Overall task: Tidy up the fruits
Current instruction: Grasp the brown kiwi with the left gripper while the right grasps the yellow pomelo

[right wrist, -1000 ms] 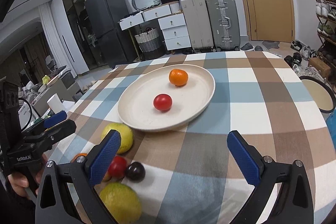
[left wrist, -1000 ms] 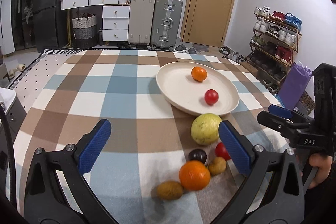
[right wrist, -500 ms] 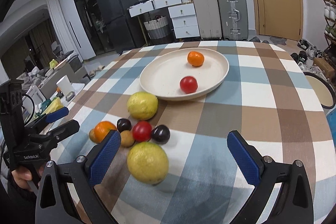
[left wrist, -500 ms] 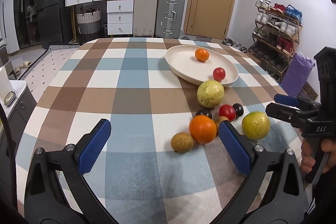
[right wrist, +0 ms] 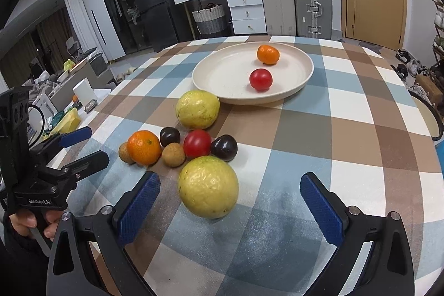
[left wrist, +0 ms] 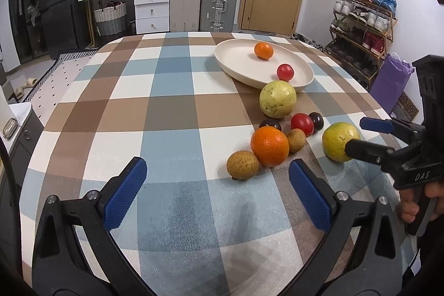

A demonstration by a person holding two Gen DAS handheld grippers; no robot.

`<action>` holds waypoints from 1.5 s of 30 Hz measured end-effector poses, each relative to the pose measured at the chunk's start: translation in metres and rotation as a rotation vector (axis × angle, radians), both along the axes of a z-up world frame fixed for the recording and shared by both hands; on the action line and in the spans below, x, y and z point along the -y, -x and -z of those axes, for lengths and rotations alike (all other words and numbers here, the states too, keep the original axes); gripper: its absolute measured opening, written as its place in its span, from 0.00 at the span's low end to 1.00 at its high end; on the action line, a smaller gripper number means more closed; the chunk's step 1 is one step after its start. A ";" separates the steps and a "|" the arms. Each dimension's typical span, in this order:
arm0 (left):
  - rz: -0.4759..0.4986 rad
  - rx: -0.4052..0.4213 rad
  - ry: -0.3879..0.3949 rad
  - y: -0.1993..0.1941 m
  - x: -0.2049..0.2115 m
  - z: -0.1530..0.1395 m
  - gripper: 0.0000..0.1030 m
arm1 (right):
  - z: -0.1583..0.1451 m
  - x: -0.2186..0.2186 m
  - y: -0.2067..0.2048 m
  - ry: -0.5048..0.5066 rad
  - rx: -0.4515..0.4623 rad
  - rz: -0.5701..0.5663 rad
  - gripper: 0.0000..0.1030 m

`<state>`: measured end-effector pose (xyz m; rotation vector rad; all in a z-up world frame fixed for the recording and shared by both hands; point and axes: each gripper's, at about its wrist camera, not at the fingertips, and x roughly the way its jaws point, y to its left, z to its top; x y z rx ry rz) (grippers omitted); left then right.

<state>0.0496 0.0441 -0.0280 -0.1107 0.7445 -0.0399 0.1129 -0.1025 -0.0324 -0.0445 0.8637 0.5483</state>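
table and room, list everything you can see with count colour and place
plate: 1, cream, far side of table
orange: 2, orange, one on plate, one in the cluster
tomato: 2, red, one on plate, one in cluster
yellow fruit: 2, yellow-green, one by the plate rim, one nearest
plum: 2, dark, cluster
brown fruit: 2, tan, cluster
tablecloth: 1, blue-brown-white check
suitcases: several, back wall
left gripper: open
right gripper: open
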 end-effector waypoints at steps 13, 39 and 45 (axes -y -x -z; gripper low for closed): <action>-0.003 -0.050 -0.012 -0.009 0.002 0.007 0.99 | 0.010 -0.013 -0.001 0.037 -0.030 -0.027 0.81; 0.112 -0.131 0.028 -0.033 0.008 0.022 0.45 | 0.006 -0.014 0.006 0.028 -0.019 -0.079 0.48; 0.147 -0.123 0.021 -0.031 0.016 0.020 0.26 | 0.003 -0.011 0.005 0.018 -0.014 -0.076 0.48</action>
